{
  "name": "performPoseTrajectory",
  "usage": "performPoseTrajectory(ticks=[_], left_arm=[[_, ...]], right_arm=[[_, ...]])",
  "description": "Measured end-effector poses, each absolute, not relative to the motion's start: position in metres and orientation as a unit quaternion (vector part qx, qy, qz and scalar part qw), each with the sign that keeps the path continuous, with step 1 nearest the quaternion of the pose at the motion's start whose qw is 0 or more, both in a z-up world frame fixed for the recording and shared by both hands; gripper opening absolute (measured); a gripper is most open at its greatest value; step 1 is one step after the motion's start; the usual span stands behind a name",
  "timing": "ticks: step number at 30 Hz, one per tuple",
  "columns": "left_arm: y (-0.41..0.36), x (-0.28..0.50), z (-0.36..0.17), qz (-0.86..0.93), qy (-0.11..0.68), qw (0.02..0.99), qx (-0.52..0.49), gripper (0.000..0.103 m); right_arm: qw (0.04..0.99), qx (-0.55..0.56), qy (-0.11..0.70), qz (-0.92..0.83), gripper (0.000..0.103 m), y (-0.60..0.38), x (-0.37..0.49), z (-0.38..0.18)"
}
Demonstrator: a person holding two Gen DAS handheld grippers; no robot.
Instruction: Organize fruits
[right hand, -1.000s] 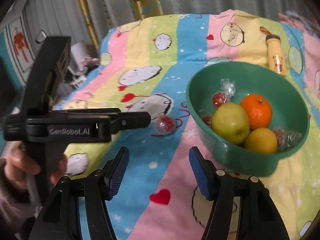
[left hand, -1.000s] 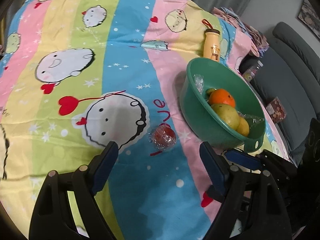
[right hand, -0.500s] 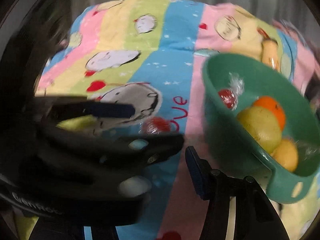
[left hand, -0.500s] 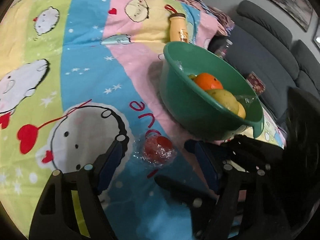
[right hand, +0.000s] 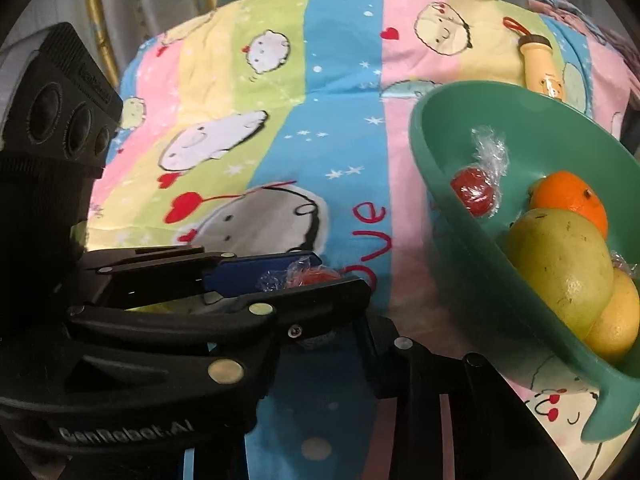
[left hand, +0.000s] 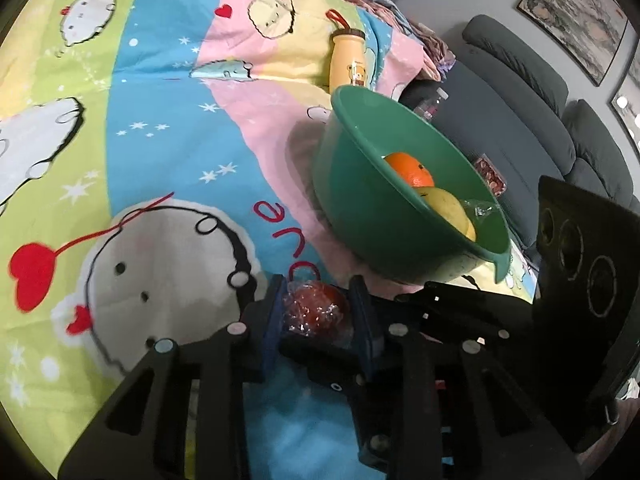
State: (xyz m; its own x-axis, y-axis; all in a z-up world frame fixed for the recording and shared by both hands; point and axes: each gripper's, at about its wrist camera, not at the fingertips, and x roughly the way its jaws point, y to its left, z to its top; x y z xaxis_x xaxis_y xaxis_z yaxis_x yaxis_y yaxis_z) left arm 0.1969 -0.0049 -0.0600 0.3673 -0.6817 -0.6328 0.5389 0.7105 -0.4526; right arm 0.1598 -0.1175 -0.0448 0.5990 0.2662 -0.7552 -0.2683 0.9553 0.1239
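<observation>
Most of the right gripper (right hand: 328,344) was buried behind the left gripper (left hand: 316,312) in the right wrist view, so couldn't tell if its pads touched anything. The wrapped red fruit (right hand: 316,276) only peeked over the left one's finger there. The green bowl (right hand: 448,200) ran off the right edge, and its near wall hid the lower half of the orange (left hand: 408,168) and the yellow-green fruit (left hand: 444,204) in the left view.
</observation>
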Motion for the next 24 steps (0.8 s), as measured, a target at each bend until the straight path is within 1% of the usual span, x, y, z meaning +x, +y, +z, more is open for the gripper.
performPoseTrajectory(ticks=[3,7,11,13,16,17,18,19,20,21,22,23,24], left_arm=[[0.002,0.18,-0.044,-0.357,0.411,0.835,-0.078,0.031],[-0.002,0.159,-0.006,-0.347,0.382,0.855,-0.057,0.031],[-0.031,0.149,0.039,-0.358,0.348,0.866,-0.041,0.031],[-0.055,0.152,0.048,-0.365,0.345,0.864,-0.035,0.032],[-0.091,0.16,0.051,-0.361,0.348,0.865,-0.024,0.039],[-0.104,0.165,0.052,-0.346,0.352,0.87,-0.017,0.045],[-0.113,0.169,0.055,-0.332,0.355,0.874,-0.014,0.057],[-0.121,0.172,0.057,-0.321,0.358,0.877,-0.015,0.065],[-0.125,0.172,0.06,-0.311,0.358,0.88,-0.013,0.078],[-0.129,0.17,0.064,-0.299,0.356,0.885,-0.006,0.087],[-0.132,0.168,0.069,-0.288,0.354,0.89,0.001,0.091],[-0.135,0.166,0.075,-0.277,0.352,0.894,0.01,0.098],[-0.137,0.165,0.078,-0.268,0.353,0.896,0.015,0.102]], right_arm=[[0.897,0.008,0.406,0.172,0.035,-0.115,0.148,-0.035],[0.909,0.021,0.369,0.194,0.035,-0.119,0.129,-0.005],[0.925,0.019,0.325,0.193,0.035,-0.14,0.115,0.037],[0.931,0.019,0.315,0.184,0.035,-0.16,0.115,0.05],[0.929,0.026,0.33,0.167,0.035,-0.197,0.125,0.058],[0.925,0.023,0.34,0.164,0.035,-0.205,0.128,0.058],[0.92,0.018,0.359,0.154,0.035,-0.213,0.134,0.056],[0.918,0.01,0.371,0.14,0.039,-0.223,0.137,0.057],[0.916,0.004,0.377,0.137,0.044,-0.228,0.137,0.059],[0.915,-0.001,0.38,0.135,0.048,-0.234,0.136,0.061],[0.916,-0.007,0.379,0.129,0.056,-0.241,0.134,0.065],[0.917,-0.012,0.379,0.12,0.065,-0.246,0.133,0.07],[0.918,-0.012,0.38,0.118,0.069,-0.251,0.131,0.073]])
